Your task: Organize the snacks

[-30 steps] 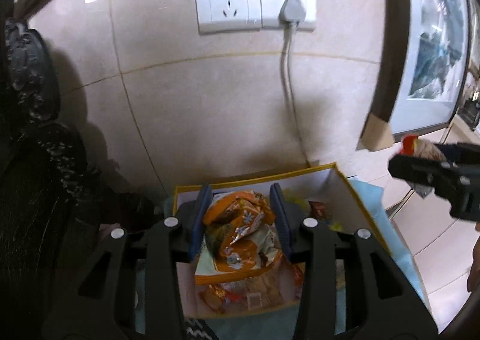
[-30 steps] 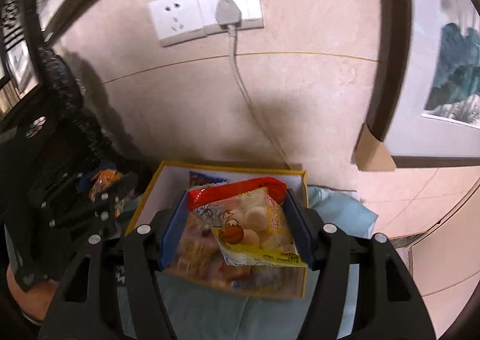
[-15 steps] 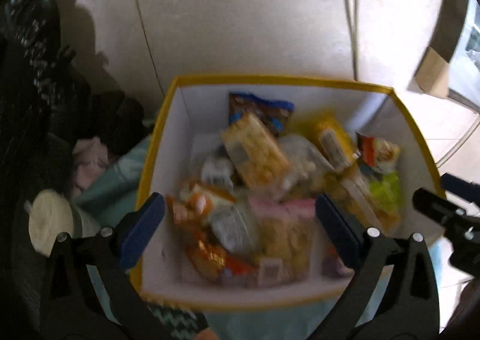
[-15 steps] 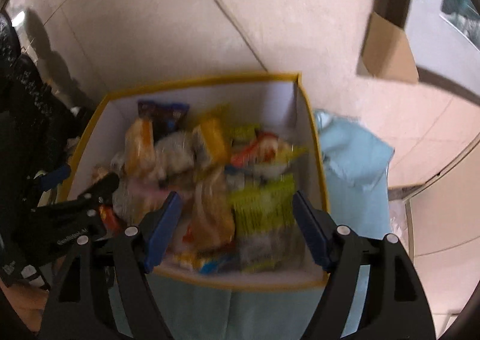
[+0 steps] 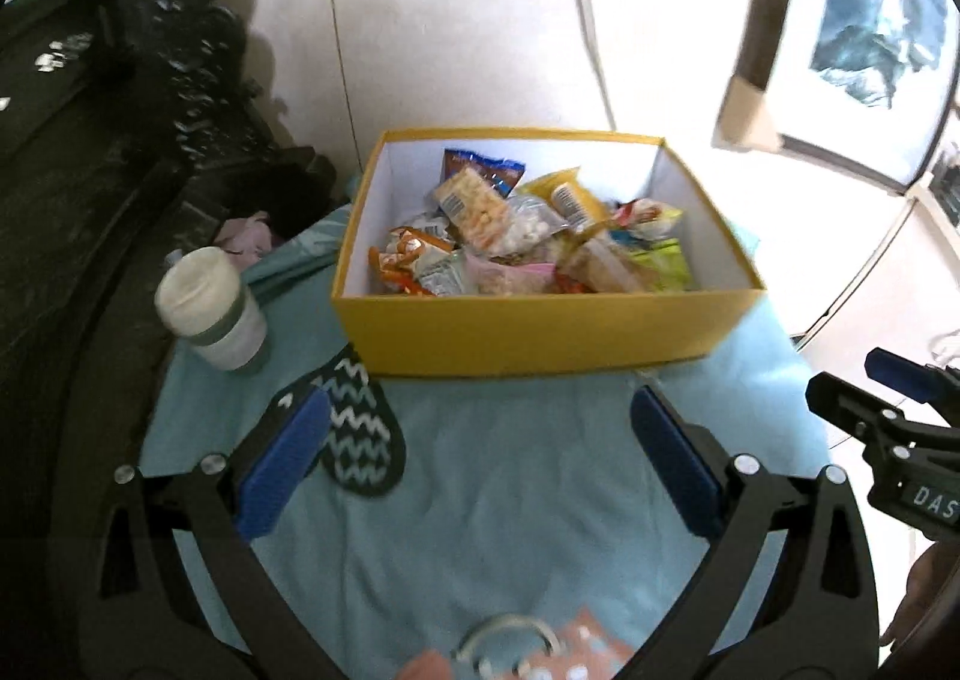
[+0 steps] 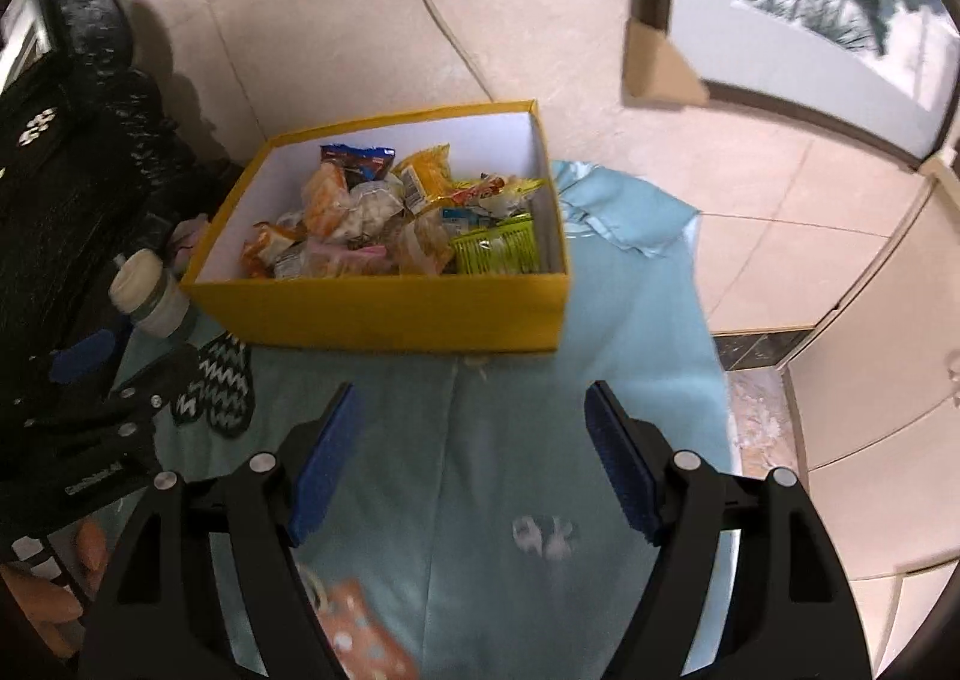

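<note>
A yellow box (image 5: 540, 332) with white inner walls stands on a light blue cloth (image 5: 510, 500) and holds several snack packets (image 5: 516, 236). My left gripper (image 5: 480, 440) hangs open over the cloth, short of the box's front wall, nothing between its blue pads (image 5: 282, 464). In the right wrist view the same box (image 6: 384, 314) shows a green packet (image 6: 495, 248) at its right end. My right gripper (image 6: 474, 440) is open and empty too, also in front of the box. Each gripper appears at the edge of the other's view, the right gripper (image 5: 888, 404) and the left gripper (image 6: 90, 380).
A white lidded cup (image 5: 210, 314) stands left of the box, and a dark zigzag-patterned mitt (image 5: 354, 434) lies in front of it. An orange dotted item (image 6: 360, 632) lies at the near edge. Dark furniture (image 5: 90, 170) is on the left, a tiled wall (image 5: 480, 20) behind.
A second ago each gripper was shut on a snack packet over the box. Both opened, the packets now lie in the box, and both grippers have drawn back and lower over the cloth.
</note>
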A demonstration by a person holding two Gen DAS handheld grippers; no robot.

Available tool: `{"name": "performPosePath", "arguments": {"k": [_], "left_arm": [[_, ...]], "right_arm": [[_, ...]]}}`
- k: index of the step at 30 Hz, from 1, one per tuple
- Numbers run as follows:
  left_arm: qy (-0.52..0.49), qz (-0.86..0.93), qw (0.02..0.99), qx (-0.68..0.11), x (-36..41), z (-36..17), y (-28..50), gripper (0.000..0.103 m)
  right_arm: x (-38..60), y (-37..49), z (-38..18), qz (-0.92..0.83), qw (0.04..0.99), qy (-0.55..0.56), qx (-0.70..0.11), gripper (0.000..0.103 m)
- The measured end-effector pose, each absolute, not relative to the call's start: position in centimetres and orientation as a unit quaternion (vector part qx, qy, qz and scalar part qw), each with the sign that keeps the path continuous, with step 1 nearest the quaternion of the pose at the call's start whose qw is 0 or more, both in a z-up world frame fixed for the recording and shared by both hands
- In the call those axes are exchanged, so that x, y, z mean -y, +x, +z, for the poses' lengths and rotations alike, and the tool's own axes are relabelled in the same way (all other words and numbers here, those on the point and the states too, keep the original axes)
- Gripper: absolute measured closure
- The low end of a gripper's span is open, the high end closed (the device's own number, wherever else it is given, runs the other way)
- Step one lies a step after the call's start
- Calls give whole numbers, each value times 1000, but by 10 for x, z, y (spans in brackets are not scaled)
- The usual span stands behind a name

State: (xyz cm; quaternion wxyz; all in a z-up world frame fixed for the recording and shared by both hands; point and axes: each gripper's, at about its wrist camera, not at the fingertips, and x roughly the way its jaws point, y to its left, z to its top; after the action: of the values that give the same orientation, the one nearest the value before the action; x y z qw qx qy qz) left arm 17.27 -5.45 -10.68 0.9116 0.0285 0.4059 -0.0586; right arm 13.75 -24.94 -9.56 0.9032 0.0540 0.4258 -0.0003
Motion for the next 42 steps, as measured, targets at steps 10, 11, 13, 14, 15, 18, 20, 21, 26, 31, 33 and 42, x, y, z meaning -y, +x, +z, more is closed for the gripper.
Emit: {"name": "performPosePath", "arguments": {"k": [10, 11, 13, 14, 15, 18, 20, 21, 26, 31, 33, 42], "left_arm": [[77, -73, 938, -329, 58, -26, 54, 2], [79, -79, 941, -321, 58, -16, 41, 2], [83, -81, 943, -311, 56, -2, 20, 2], [82, -77, 945, -306, 53, 7, 8, 2], [79, -78, 947, -302, 50, 12, -1, 2], [54, -90, 946, -308, 39, 22, -23, 2], [45, -92, 943, -318, 36, 22, -30, 2], [45, -89, 941, -322, 35, 21, -34, 2], [54, -71, 943, -320, 27, 20, -43, 2], [26, -71, 940, -332, 11, 17, -43, 2], [18, -73, 941, -331, 8, 17, -43, 2], [22, -74, 947, -311, 11, 25, -52, 2]], "right_arm": [[258, 14, -17, -4, 928, 47, -369, 4], [259, 0, -9, -2, 930, 49, -364, 2], [261, -21, 2, 4, 933, 51, -357, 1], [260, -30, 6, 6, 934, 52, -354, 1], [259, -39, 9, 8, 935, 51, -352, 1], [255, -68, 15, 7, 937, 48, -347, 1], [253, -78, 14, 8, 936, 54, -347, 1], [252, -82, 12, 11, 936, 60, -348, 1], [248, -91, 5, 18, 929, 72, -362, 1], [239, -93, 7, 24, 930, 61, -361, 1], [236, -94, 8, 25, 931, 57, -360, 1], [231, -98, 11, 23, 934, 51, -353, 1]]}}
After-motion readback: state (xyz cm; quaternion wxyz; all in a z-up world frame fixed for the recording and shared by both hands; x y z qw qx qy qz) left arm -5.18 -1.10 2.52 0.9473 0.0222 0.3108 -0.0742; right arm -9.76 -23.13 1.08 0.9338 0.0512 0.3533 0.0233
